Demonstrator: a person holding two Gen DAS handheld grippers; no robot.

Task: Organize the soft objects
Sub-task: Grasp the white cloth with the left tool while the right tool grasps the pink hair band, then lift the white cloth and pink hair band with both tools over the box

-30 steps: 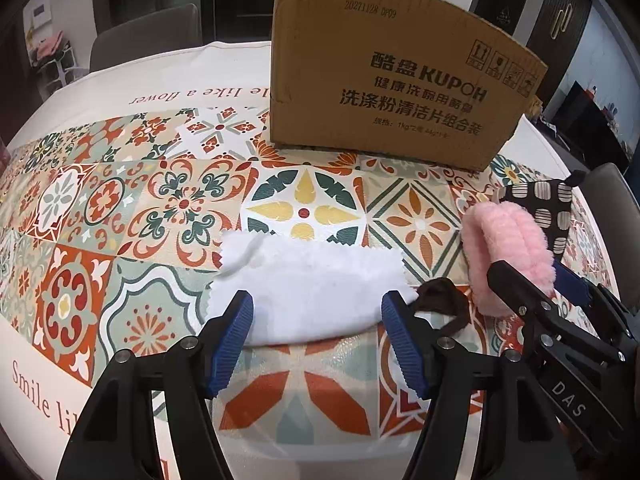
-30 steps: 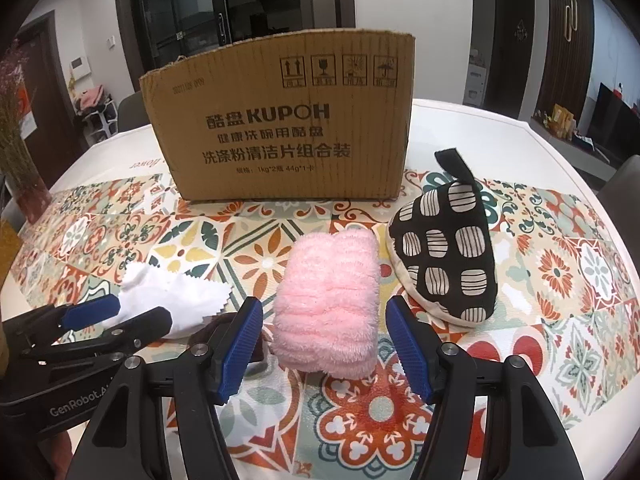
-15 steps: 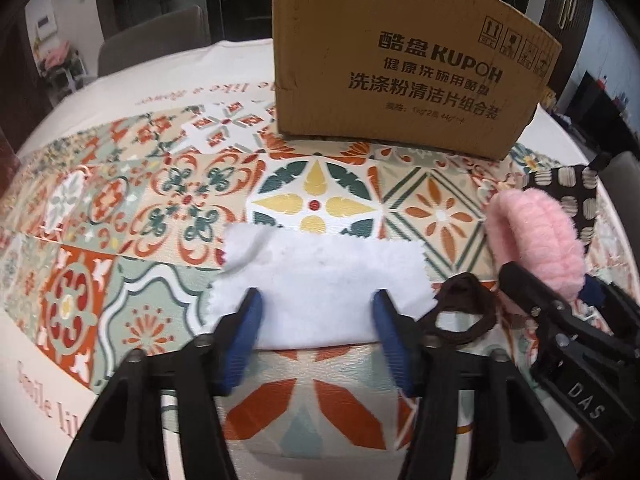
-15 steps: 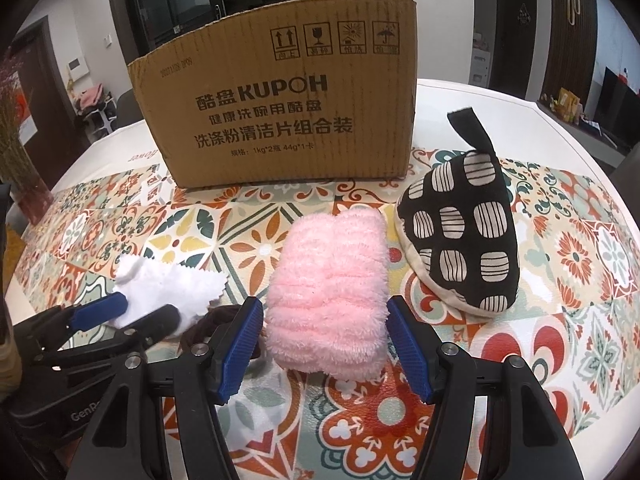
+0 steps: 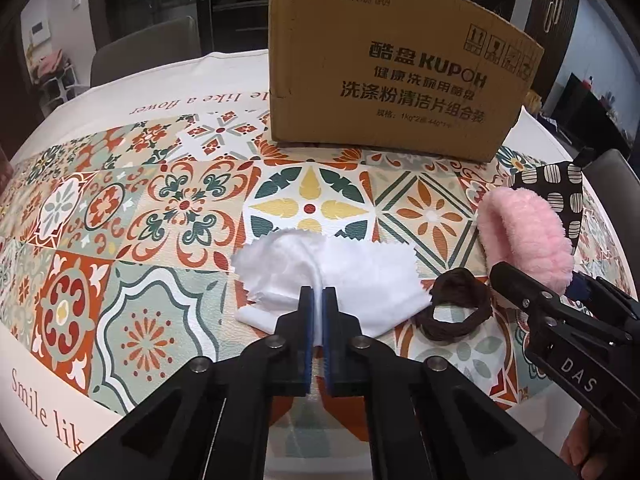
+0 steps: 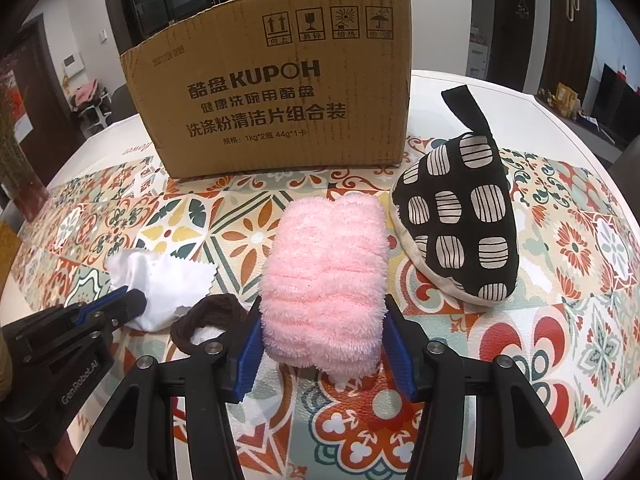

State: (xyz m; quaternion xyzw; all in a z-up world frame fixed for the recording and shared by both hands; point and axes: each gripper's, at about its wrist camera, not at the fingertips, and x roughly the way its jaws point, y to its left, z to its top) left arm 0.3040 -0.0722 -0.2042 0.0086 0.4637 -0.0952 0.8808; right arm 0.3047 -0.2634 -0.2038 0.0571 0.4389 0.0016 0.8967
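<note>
My left gripper [image 5: 318, 300] is shut on the near edge of a white cloth [image 5: 360, 276], which bunches up on the patterned tablecloth; the cloth also shows in the right wrist view [image 6: 168, 280]. My right gripper [image 6: 324, 328] has its blue pads against both sides of a fluffy pink towel roll [image 6: 324, 272], which rests on the table. That roll appears at the right of the left wrist view [image 5: 524, 236]. A brown hair tie [image 5: 456, 308] lies between cloth and roll. A black-and-white patterned mitt [image 6: 460, 220] lies right of the roll.
A tall cardboard box [image 6: 280, 96] stands at the back of the table, behind the soft objects. The tiled tablecloth [image 5: 120, 216] stretches to the left. Chairs stand beyond the table's far edge [image 5: 144, 52].
My left gripper closed from wide open onto the white cloth and bunched it. My right gripper moved forward and narrowed around the pink towel roll.
</note>
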